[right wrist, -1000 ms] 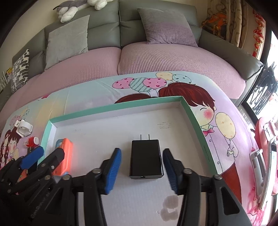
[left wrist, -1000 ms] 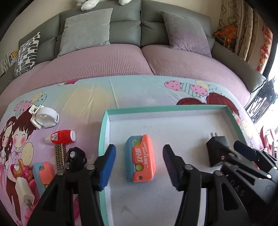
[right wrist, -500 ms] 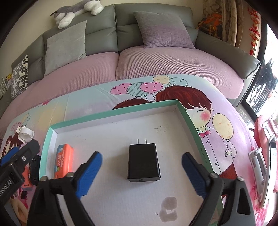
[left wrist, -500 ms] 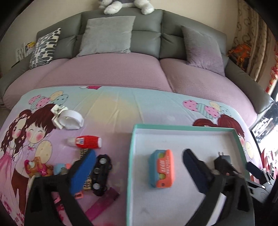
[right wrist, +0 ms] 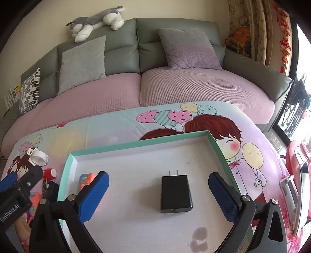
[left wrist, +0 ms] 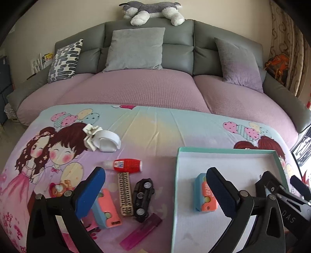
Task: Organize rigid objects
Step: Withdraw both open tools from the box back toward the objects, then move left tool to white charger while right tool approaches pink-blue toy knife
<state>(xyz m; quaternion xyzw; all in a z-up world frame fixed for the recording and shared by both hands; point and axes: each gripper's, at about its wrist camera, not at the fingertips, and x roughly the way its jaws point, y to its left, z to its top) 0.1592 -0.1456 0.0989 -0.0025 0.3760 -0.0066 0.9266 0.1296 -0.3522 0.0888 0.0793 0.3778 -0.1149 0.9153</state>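
Note:
A teal-rimmed white tray point(left wrist: 223, 150) point(right wrist: 136, 145) lies on a cartoon-print cloth. In it lie an orange-and-blue box cutter point(left wrist: 203, 193) point(right wrist: 85, 179) and a black charger plug point(right wrist: 176, 193). My left gripper point(left wrist: 155, 194) is open and empty, above the tray's left rim. My right gripper point(right wrist: 158, 196) is open and empty above the charger. Left of the tray lie a black toy car point(left wrist: 142, 196), a gold patterned bar point(left wrist: 125, 191), a red glue bottle point(left wrist: 126, 165), a second orange-and-blue cutter point(left wrist: 107, 209), a pink lighter point(left wrist: 141, 231) and a white clip holder point(left wrist: 103, 139).
A grey sofa with a pink cover point(left wrist: 136, 87) and cushions stands behind the cloth. A plush dog point(left wrist: 151, 9) lies on the sofa back. A red and white object point(right wrist: 297, 186) sits off the cloth's right edge.
Both grippers opened wide and pulled back and up from the tray. The left gripper shifted left, so the loose items on the cloth came into view.

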